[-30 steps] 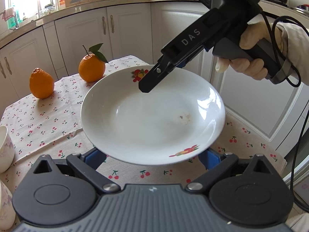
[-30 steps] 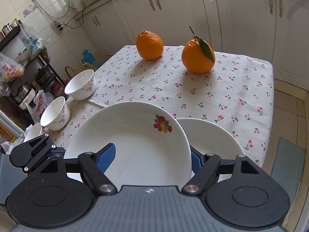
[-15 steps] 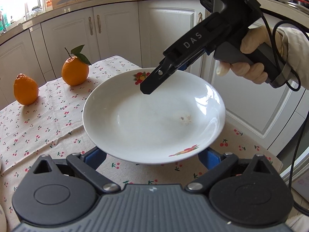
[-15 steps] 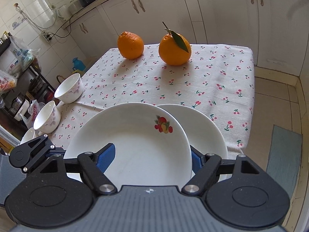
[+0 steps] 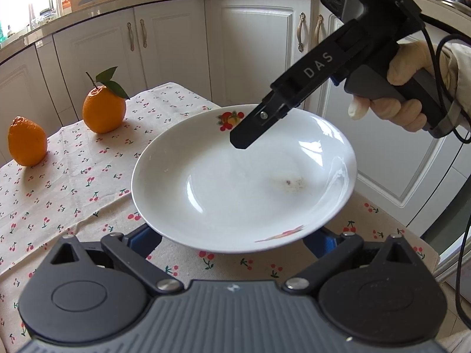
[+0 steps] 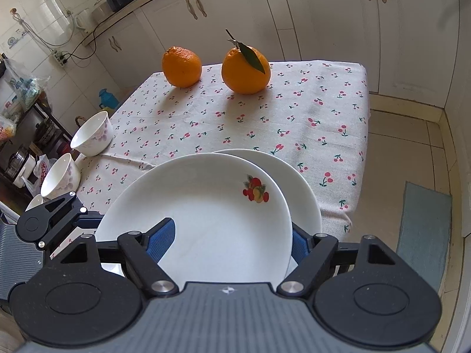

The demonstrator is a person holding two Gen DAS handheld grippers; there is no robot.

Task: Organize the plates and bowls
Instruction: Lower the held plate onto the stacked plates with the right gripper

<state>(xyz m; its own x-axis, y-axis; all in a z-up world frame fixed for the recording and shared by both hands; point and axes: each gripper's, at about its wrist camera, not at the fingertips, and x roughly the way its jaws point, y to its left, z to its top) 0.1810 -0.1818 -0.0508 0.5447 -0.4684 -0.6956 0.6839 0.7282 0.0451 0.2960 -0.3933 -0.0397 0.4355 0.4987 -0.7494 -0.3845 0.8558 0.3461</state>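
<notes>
My right gripper [image 6: 232, 239], fingers clamped on glossy white fruit-printed ceramic plate [image 6: 206, 211], overlapping second white plate [image 5: 241, 185] over my left gripper [image 5: 232, 239], its finger state unclear, cherry-print clothed desk [image 6: 294, 111], white kitchen cabinets [image 6: 323, 14].

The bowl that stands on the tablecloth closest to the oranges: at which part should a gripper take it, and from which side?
Pinch the bowl by its rim, one finger inside, one outside, coming from above. It stands upright, mouth open, and its wall looks thin. Probably take the side facing the oranges, away from the second bowl.
</notes>
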